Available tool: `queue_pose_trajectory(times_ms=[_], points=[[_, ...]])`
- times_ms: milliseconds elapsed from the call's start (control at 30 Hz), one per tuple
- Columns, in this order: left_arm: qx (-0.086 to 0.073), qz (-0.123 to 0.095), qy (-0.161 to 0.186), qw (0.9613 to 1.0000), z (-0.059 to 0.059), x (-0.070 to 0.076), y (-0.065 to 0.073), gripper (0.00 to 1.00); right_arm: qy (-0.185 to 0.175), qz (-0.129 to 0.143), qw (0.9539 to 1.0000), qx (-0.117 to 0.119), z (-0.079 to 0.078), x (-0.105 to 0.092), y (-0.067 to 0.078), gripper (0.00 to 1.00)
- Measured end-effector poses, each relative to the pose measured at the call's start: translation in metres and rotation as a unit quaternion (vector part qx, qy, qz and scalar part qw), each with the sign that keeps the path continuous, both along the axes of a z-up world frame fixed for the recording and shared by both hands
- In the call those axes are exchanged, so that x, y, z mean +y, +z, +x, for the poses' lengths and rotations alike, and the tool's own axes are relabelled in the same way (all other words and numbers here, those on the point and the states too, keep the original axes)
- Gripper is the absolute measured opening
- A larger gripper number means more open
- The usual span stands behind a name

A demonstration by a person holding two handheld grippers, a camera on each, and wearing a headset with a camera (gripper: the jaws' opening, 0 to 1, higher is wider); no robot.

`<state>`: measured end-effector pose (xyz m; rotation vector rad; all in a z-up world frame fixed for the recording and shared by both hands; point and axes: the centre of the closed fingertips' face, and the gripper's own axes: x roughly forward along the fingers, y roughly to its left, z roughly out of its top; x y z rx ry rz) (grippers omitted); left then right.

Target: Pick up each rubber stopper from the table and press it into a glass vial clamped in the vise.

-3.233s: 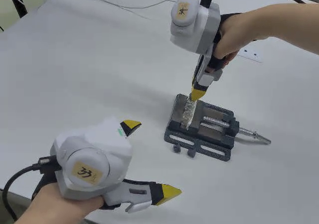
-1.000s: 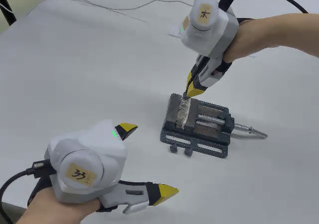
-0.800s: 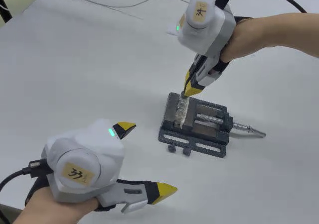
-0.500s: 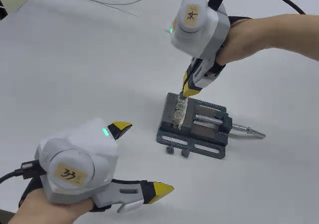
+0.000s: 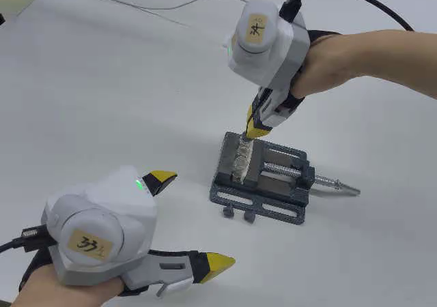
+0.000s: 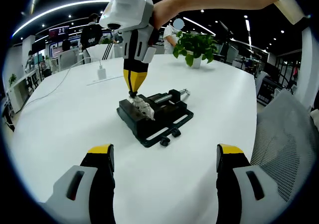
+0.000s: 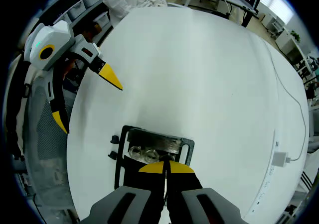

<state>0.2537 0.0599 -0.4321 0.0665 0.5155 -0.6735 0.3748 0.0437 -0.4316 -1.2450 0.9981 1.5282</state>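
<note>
A black vise (image 5: 263, 179) on the white table clamps a short row of clear glass vials (image 5: 242, 160). My right gripper (image 5: 251, 132) points down with its yellow tips together, touching the far end of that row. In the right gripper view its jaws (image 7: 164, 167) are closed right over the vials (image 7: 144, 154); whether a stopper sits between the tips is hidden. My left gripper (image 5: 191, 220) hovers open and holds nothing at the near left, well short of the vise (image 6: 154, 112). From the left gripper (image 6: 164, 152) I see the right gripper (image 6: 133, 87) over the vials (image 6: 143, 107).
The vise's screw handle (image 5: 338, 184) sticks out to the right. A white cable (image 5: 136, 7) and a plug adapter (image 6: 101, 73) lie on the far side of the table. A potted plant (image 6: 194, 47) stands at the far edge, and a mesh chair (image 6: 284, 134) stands beside the table.
The head camera has shifted, so the whole scene sits a little to the left. The right gripper stays shut at the far end of the vial row. The left gripper stays open.
</note>
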Motion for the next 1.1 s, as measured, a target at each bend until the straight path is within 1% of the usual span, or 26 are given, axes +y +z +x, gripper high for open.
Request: queue_pose_trajectory(times_ms=[33, 167, 300, 333, 367, 400, 467, 533, 600, 667, 733, 767, 800, 867, 900, 933, 1000, 1067, 1100], points=[[0.000, 0.001, -0.001, 1.0000, 0.000, 0.000, 0.000, 0.83, -0.002, -0.002, 1.0000, 0.000, 0.001, 0.000, 0.000, 0.00], [-0.002, 0.000, 0.000, 1.0000, 0.002, -0.001, 0.001, 0.83, 0.015, -0.012, 0.9997, -0.014, 0.001, 0.001, 0.000, 0.00], [-0.002, 0.000, 0.003, 1.0000, 0.002, 0.000, 0.001, 0.83, 0.011, -0.018, 0.9997, -0.015, 0.004, 0.001, -0.001, 0.00], [-0.002, 0.000, 0.003, 1.0000, 0.002, -0.001, 0.002, 0.83, 0.012, -0.019, 0.9997, -0.014, 0.004, 0.001, -0.001, 0.00], [-0.002, 0.000, 0.003, 1.0000, 0.002, -0.001, 0.002, 0.82, -0.002, -0.019, 0.9998, -0.010, 0.005, 0.001, -0.001, 0.00], [-0.003, 0.001, 0.003, 1.0000, 0.001, -0.001, 0.003, 0.82, 0.007, -0.019, 0.9997, -0.013, 0.004, 0.001, -0.001, 0.00], [-0.004, 0.001, 0.004, 1.0000, 0.001, -0.001, 0.004, 0.82, 0.004, -0.019, 0.9997, -0.012, 0.006, 0.001, -0.002, 0.00], [-0.004, 0.003, 0.005, 1.0000, 0.001, 0.000, 0.004, 0.82, -0.014, -0.013, 0.9998, -0.002, 0.004, 0.001, -0.001, 0.00], [-0.006, 0.003, 0.006, 1.0000, 0.001, 0.001, 0.006, 0.82, -0.010, -0.007, 0.9999, -0.002, 0.001, 0.000, 0.000, 0.00], [-0.008, 0.004, 0.007, 0.9999, 0.000, 0.002, 0.008, 0.82, -0.016, -0.006, 0.9998, -0.004, -0.001, 0.000, 0.001, 0.00], [-0.008, 0.004, 0.009, 0.9999, 0.000, 0.002, 0.008, 0.82, -0.015, -0.008, 0.9998, -0.010, -0.004, 0.001, 0.001, 0.00], [-0.008, 0.005, 0.009, 0.9999, -0.001, 0.003, 0.008, 0.82, -0.008, -0.010, 0.9998, -0.017, -0.005, 0.001, 0.002, 0.00], [-0.009, 0.007, 0.009, 0.9999, -0.001, 0.003, 0.009, 0.82, -0.010, -0.011, 0.9997, -0.018, -0.005, 0.001, 0.001, 0.00], [-0.009, 0.008, 0.009, 0.9999, -0.002, 0.004, 0.010, 0.82, -0.010, -0.013, 0.9997, -0.019, -0.001, 0.001, 0.001, 0.00], [-0.010, 0.009, 0.009, 0.9999, -0.003, 0.004, 0.011, 0.82, -0.019, -0.010, 0.9996, -0.017, -0.002, 0.001, 0.001, 0.00], [-0.012, 0.011, 0.010, 0.9998, -0.004, 0.005, 0.012, 0.82, -0.019, -0.004, 0.9997, -0.015, -0.002, -0.001, 0.002, 0.00], [-0.014, 0.011, 0.012, 0.9998, -0.004, 0.006, 0.014, 0.82, -0.034, 0.011, 0.9993, -0.008, 0.001, -0.001, 0.001, 0.00], [-0.015, 0.011, 0.013, 0.9997, -0.005, 0.007, 0.015, 0.81, -0.037, 0.017, 0.9992, -0.008, 0.004, -0.001, 0.001, 0.00], [-0.016, 0.012, 0.014, 0.9997, -0.005, 0.007, 0.016, 0.81, -0.039, 0.020, 0.9990, -0.010, 0.001, -0.001, 0.001, 0.00]])
